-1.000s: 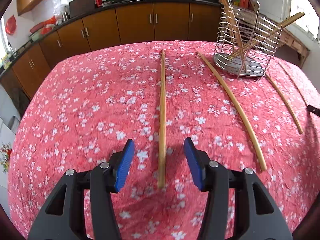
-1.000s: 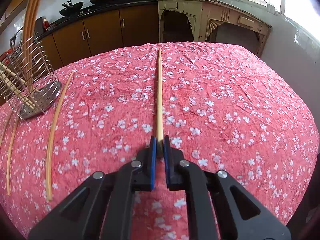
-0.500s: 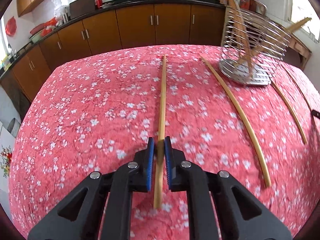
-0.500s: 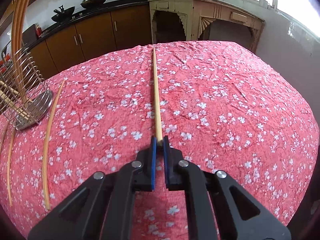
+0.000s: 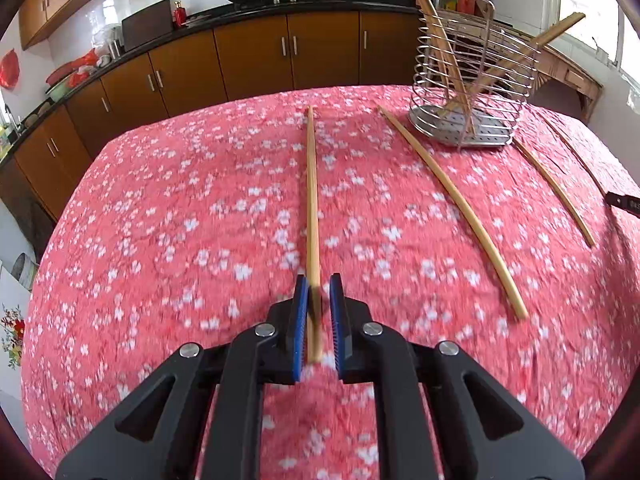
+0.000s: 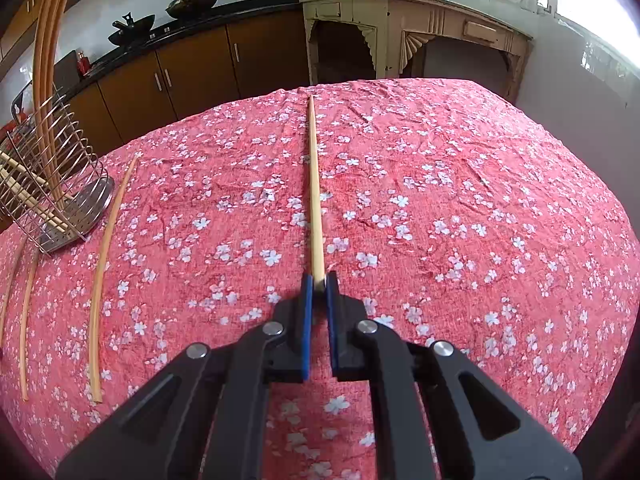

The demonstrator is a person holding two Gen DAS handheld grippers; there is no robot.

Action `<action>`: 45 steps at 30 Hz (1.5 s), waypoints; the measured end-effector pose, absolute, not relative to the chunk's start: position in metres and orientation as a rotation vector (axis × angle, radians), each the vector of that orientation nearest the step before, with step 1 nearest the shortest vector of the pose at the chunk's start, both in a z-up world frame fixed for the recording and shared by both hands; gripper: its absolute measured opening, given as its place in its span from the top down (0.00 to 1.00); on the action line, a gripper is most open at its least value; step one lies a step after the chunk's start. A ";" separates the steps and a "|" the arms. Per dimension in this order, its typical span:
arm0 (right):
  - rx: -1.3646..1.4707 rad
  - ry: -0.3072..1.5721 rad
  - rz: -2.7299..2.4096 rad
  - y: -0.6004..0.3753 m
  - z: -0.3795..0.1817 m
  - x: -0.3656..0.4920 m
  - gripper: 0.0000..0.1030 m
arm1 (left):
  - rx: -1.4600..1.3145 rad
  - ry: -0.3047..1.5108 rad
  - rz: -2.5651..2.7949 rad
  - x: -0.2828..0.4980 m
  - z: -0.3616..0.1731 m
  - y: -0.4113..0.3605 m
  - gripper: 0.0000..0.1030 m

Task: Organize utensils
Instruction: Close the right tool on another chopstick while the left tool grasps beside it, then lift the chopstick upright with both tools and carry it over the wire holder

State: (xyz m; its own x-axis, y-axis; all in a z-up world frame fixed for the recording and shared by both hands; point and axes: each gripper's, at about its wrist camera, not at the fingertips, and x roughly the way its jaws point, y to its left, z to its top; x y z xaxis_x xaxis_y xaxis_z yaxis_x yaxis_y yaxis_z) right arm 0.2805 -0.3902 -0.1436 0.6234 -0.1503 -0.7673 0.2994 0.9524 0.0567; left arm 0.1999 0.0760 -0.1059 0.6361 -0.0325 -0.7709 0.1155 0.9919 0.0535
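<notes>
My left gripper (image 5: 319,284) is shut on a long wooden chopstick (image 5: 311,196) that points away over the red floral tablecloth. My right gripper (image 6: 319,280) is shut on another chopstick (image 6: 315,184), gripped at its near end. A wire utensil holder (image 5: 470,80) with several chopsticks leaning in it stands at the far right in the left wrist view, and at the far left in the right wrist view (image 6: 48,184). Loose chopsticks (image 5: 452,208) lie on the cloth beside the holder.
The red flowered tablecloth (image 6: 480,220) covers the whole table. Brown kitchen cabinets (image 5: 248,56) run behind it, and a cream side table (image 6: 400,32) stands at the back right. Two more loose chopsticks (image 6: 102,276) lie at the left in the right wrist view.
My left gripper has closed from wide open onto the chopstick and lifted it a little. My right gripper has stayed shut on its chopstick and raised it slightly.
</notes>
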 end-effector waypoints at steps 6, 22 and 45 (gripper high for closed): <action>0.180 0.862 -0.264 -0.386 -0.143 0.278 0.92 | 0.101 0.892 -0.078 0.197 -0.108 0.074 0.89; 0.180 0.715 -0.229 -0.389 -0.104 0.254 0.93 | 0.080 0.797 -0.091 0.187 -0.081 0.074 0.93; 0.193 0.277 -0.126 -0.371 0.045 0.208 0.93 | -0.074 0.341 -0.038 0.158 0.046 0.093 0.93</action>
State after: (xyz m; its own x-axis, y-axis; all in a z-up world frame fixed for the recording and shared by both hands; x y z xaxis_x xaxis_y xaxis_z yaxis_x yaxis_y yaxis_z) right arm 0.2084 -0.3706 0.0445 0.9540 -0.0972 -0.2835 0.1502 0.9736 0.1718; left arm 0.1584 0.0935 0.0455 0.9417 -0.0499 -0.3327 0.0249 0.9966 -0.0791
